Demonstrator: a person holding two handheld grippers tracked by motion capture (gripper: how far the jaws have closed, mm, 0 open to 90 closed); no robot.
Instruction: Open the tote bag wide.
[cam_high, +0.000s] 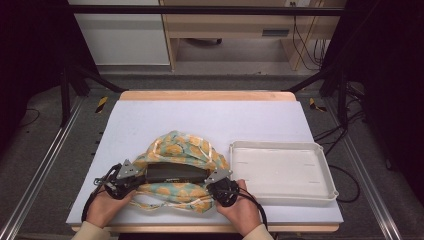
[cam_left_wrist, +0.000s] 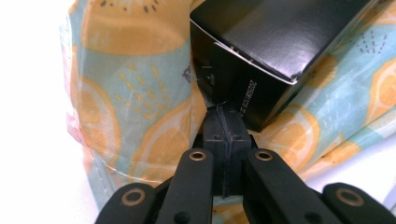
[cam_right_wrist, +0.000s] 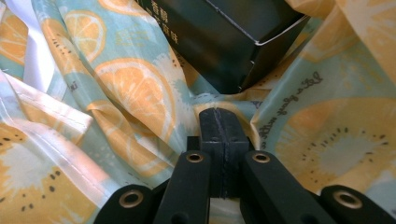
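High view shows the black box (cam_high: 176, 173) lying lengthwise between the left gripper (cam_high: 131, 176) and right gripper (cam_high: 218, 179), both fingers pinched shut on the fruit-print cloth bag (cam_high: 180, 145) at either end.

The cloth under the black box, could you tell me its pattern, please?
Pale teal cloth printed with orange slices; clearest in the right gripper view.

Your high view looks forward and down on the white-covered bench (cam_high: 210, 120), both gripper views sit close behind their jaws, all three sharing the long black cardboard box (cam_high: 176, 173) (cam_left_wrist: 275, 42) (cam_right_wrist: 233, 37) on fruit-printed fabric (cam_high: 182, 145) (cam_left_wrist: 135, 93) (cam_right_wrist: 126, 88)
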